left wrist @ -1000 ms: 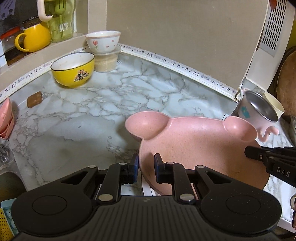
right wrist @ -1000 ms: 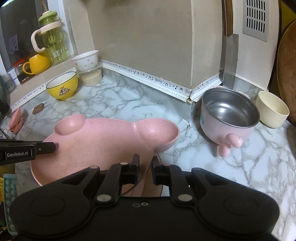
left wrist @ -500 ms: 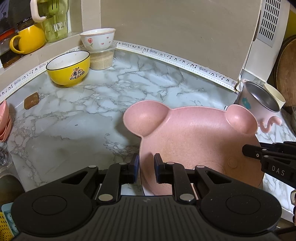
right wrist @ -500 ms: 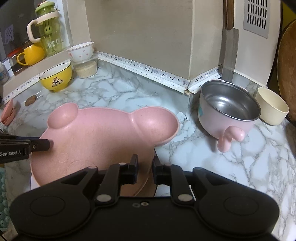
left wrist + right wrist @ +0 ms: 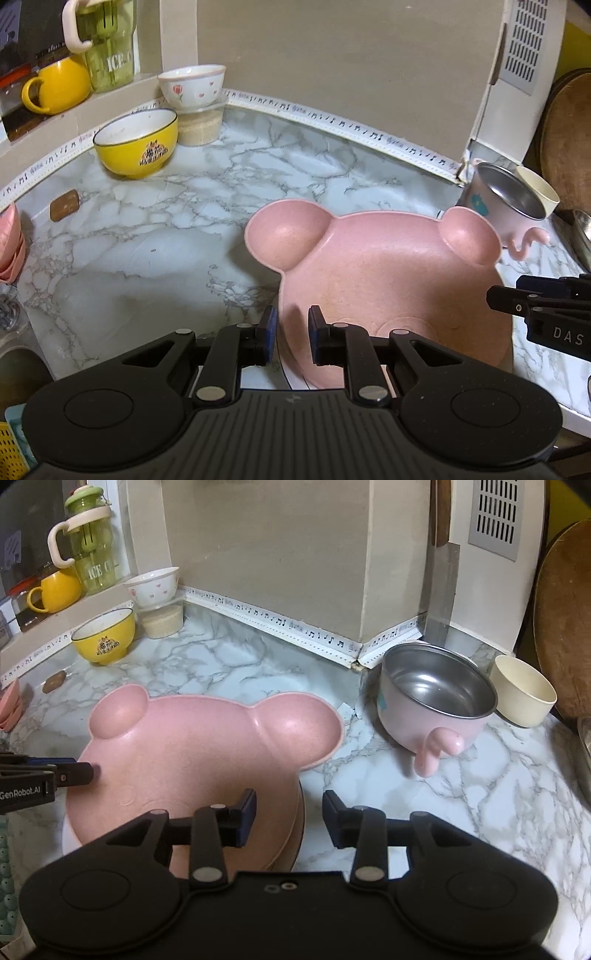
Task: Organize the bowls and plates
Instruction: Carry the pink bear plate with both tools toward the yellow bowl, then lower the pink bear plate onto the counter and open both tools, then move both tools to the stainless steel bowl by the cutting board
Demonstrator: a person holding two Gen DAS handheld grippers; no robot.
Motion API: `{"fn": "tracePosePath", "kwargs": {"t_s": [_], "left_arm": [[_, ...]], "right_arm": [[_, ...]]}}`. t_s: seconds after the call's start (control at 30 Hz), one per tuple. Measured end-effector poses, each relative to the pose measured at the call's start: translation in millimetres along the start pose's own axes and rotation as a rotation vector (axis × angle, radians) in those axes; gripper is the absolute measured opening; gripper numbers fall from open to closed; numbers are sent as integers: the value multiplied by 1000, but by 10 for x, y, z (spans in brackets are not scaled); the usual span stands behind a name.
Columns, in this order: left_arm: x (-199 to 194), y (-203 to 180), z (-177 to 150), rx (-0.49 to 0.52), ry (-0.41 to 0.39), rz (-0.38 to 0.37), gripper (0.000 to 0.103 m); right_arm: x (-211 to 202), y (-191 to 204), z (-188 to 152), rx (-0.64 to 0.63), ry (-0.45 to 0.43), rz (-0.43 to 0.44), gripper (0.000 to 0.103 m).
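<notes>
The pink bear-shaped plate [image 5: 192,760] is sitting on a low stack of other plates [image 5: 295,827] at the near edge of the marble counter [image 5: 184,221] — its two ear wells pointing toward the wall. The left gripper [image 5: 290,334] is pinching the plate's left rim, jaws nearly together with the rim between them. The right gripper [image 5: 290,821] is opening; the plate's right rim lies between its jaws, but the pads are no longer pressing it. Step in hand looks like the set-down onto the stack, right side letting go first. The next move likely calls for the left jaws to spread too, then both grippers backing off without dragging the plate off the stack.

Containers outward: the pink steel-lined bowl [image 5: 436,705] with the curled handle is standing empty just right of the plate, and the cream cup [image 5: 522,696] beside it also looks empty. The yellow bowl [image 5: 136,142] is tilted against the ledge, inside bare. The white flowered bowl [image 5: 192,86] is resting on a clear tub [image 5: 199,125] holding something pale and grainy. More pink dishes [image 5: 11,243] are stacked at the far left.
</notes>
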State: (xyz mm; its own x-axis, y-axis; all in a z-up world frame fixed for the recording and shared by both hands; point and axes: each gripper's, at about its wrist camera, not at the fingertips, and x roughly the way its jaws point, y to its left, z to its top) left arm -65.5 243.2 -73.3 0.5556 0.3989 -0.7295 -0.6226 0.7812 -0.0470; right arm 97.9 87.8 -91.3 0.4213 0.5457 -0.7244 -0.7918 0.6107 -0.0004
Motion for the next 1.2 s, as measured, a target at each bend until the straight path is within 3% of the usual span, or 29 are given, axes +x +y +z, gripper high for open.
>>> {"fn": "tracePosePath", "kwargs": {"t_s": [0.33, 0.43, 0.5, 0.67, 0.83, 0.93, 1.03, 1.2], "left_arm": [[-328, -126, 2, 37, -59, -52, 18], [-442, -173, 12, 46, -85, -79, 33], [-528, -206, 14, 52, -114, -84, 51], [-702, -323, 53, 85, -157, -123, 53], [-847, -496, 75, 109, -192, -171, 67], [-896, -637, 117, 128, -208, -197, 68], [-912, -797, 168, 123, -224, -218, 80], [-842, -1210, 290, 139, -228, -266, 80]], "right_arm": [[-355, 91, 3, -2, -56, 35, 53], [-474, 108, 1, 7, -77, 47, 59], [-557, 121, -2, 8, -93, 52, 62], [-752, 137, -14, 14, -128, 46, 66], [-985, 72, -38, 31, -181, 16, 87], [-1113, -1, -57, 44, -211, -18, 93], [-1220, -150, -64, 71, -231, -58, 101], [-1338, -486, -67, 126, -234, -108, 103]]}}
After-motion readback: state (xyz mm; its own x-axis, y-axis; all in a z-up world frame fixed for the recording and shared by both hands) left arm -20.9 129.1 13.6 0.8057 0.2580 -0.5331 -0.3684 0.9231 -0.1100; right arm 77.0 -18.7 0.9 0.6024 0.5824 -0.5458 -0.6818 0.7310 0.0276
